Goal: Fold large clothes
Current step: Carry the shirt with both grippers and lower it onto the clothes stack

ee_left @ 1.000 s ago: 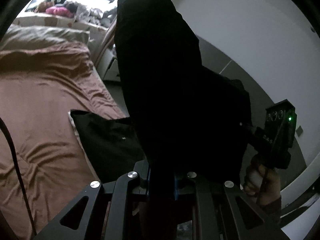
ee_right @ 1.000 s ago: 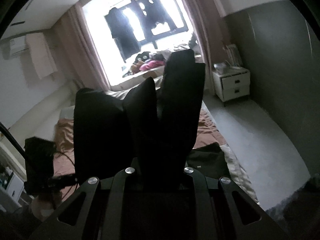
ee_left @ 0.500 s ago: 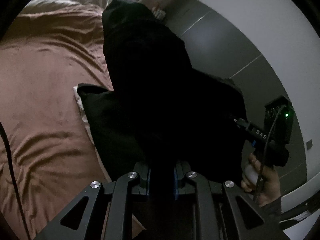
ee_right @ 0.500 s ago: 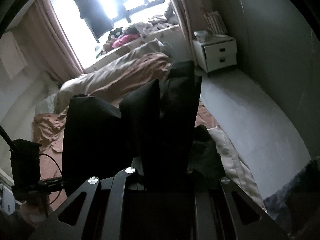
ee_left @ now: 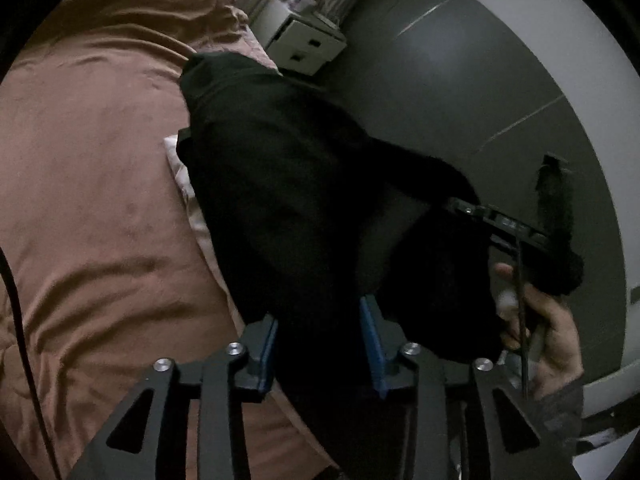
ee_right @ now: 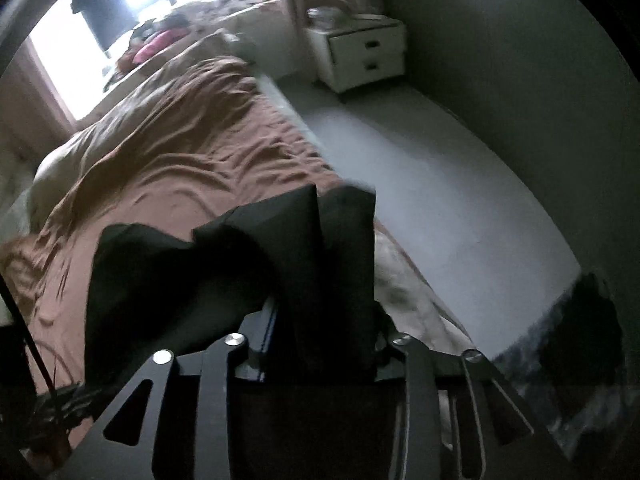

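Note:
A large black garment [ee_left: 288, 200] is held up over the right edge of a bed with a brown cover [ee_left: 88, 184]. My left gripper [ee_left: 320, 320] is shut on its cloth, which drapes over and hides the fingertips. My right gripper [ee_right: 324, 320] is shut on another part of the same garment [ee_right: 168, 280], which stands up in folds before the camera. In the left wrist view the right gripper [ee_left: 500, 224] and the hand holding it show at the right, with cloth hanging from it.
A white two-drawer nightstand [ee_right: 360, 56] stands by the grey wall beyond the bed. Grey floor [ee_right: 440, 168] runs along the bed's right side. A bright window [ee_right: 120, 4] with piled clothes lies at the far end. A black cable [ee_left: 20, 312] crosses the left.
Both grippers have tipped downward toward the bed, carrying the garment lower. The window has slid up out of the left wrist view; the bed fills more of both views.

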`<state>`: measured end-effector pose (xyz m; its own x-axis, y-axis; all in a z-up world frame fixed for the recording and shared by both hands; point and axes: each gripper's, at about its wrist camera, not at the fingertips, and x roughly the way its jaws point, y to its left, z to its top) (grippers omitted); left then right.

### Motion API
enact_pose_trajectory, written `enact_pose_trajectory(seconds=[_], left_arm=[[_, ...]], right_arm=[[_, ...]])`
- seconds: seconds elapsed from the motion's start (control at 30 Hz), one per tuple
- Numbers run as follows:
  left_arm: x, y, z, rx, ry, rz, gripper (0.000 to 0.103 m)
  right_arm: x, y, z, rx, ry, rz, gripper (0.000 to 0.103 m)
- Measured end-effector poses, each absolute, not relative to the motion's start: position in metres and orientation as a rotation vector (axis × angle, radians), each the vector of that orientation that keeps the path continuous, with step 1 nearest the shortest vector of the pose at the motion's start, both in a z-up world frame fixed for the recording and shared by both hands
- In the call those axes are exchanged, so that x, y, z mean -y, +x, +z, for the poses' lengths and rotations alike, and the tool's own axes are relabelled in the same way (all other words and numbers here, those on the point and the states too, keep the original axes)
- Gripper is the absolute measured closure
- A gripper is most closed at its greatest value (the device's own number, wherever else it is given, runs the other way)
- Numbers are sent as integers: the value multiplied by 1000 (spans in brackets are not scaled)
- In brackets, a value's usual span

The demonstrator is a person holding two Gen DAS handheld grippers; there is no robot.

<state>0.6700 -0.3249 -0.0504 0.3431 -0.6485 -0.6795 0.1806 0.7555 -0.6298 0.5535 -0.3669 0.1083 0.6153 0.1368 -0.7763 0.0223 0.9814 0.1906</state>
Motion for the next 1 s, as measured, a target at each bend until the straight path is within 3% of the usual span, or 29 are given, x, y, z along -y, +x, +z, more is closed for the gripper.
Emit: enact_pose_trajectory(seconds=[0.1,0.37,0.53,0.77,0.83,1.0], left_arm=[[313,665,-48,-1077,-480,-565,62],[299,651,-39,-1002,-465,-590,62],[295,641,-49,-1011,-440,-583,62],[292,646,-68,-1032,-460,-573,62],[293,649,-69,-1026,-462,-580,62],[300,659,-68,-1020,-472,-589,62]], right_arm=[[383,525,123,-846,211,1,54],[421,396,134,-751,307,15,54],[445,306,107,-676,400,27,54],[447,241,61,-703,541,4,53],[451,234,57,-694,588,4,21],[461,241,44,-688,657,29,16]])
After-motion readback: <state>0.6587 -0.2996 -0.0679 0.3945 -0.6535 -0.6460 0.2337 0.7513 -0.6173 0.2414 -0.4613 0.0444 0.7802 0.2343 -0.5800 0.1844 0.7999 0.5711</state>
